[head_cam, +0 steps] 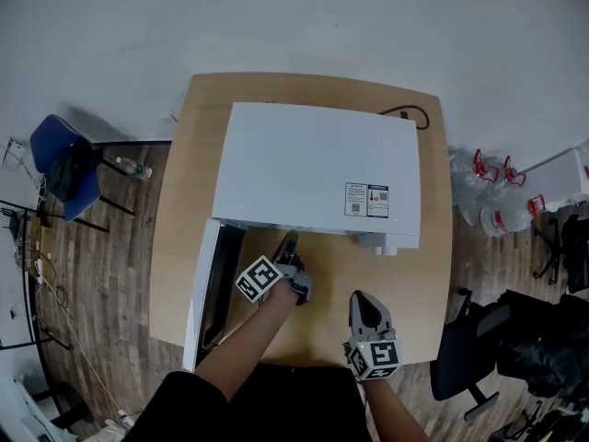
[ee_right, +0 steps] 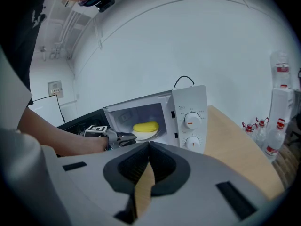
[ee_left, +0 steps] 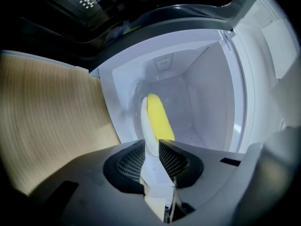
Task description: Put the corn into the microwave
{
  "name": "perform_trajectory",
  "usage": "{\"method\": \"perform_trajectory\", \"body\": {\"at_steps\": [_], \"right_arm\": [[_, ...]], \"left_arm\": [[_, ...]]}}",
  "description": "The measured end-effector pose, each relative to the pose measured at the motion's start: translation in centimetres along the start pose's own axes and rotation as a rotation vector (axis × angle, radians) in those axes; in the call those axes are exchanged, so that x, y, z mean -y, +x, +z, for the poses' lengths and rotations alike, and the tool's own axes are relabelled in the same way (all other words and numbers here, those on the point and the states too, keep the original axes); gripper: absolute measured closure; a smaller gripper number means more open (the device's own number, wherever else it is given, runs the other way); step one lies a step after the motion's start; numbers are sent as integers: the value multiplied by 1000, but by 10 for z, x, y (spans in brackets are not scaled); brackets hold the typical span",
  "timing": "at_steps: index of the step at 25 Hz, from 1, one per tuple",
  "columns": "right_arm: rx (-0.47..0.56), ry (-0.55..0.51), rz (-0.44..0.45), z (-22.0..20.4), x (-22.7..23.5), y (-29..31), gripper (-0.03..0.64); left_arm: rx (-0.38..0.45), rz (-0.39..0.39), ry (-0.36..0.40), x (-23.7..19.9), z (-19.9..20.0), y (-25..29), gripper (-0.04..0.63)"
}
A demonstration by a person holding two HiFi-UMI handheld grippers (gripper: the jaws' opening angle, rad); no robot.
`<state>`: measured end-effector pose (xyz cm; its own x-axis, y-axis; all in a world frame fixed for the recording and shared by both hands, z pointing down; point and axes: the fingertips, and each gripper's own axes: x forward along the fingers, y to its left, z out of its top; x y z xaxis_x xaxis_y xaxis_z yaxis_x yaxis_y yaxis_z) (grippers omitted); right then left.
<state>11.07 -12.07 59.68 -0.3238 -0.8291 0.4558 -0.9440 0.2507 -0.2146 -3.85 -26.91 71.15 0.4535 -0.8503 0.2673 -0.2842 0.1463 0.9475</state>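
Left gripper view puts the left gripper (ee_left: 151, 145) at the mouth of the open microwave (ee_left: 211, 93). Its jaws stand a little apart around the rim of a white plate (ee_left: 146, 121), and by my reading they are not pinching it. Straight ahead, just past the tips, the corn (ee_left: 160, 119) lies on that plate inside the cavity, its long axis apparently across the opening. Further out, the right gripper (ee_right: 149, 149) hangs over the desk (ee_right: 235, 140), closed and empty. The left one looks nearer the door (head_cam: 195, 302) for closing.
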Motion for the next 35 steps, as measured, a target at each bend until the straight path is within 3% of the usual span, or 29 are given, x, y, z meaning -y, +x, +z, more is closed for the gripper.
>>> {"method": "perform_trajectory", "body": {"at_steps": [2, 5, 7, 12, 16, 28, 33, 35], "right_arm": [[2, -1, -1, 1, -2, -1, 558], [-2, -7, -1, -1, -3, -3, 558], [-8, -11, 0, -2, -4, -4, 557], [-18, -16, 5, -6, -5, -6, 558], [-22, -20, 12, -6, -4, -5, 558], [-22, -17, 6, -2, 7, -3, 558], [-10, -3, -1, 4, 11, -7, 558], [-10, -16, 6, 6, 7, -10, 558]], "left_arm": [[-22, -10, 95, 7, -1, 1, 528], [-78, -36, 349, 21, -6, 3, 526], [-102, -28, 473, 24, -9, 3, 521], [-138, 10, 643, 19, -12, 10, 452], [-146, 33, 712, 19, -11, 15, 446], [-155, 67, 803, 20, -4, 35, 442], [-165, 57, 789, 23, -5, 42, 437], [-157, 28, 843, 33, -6, 36, 417]]}}
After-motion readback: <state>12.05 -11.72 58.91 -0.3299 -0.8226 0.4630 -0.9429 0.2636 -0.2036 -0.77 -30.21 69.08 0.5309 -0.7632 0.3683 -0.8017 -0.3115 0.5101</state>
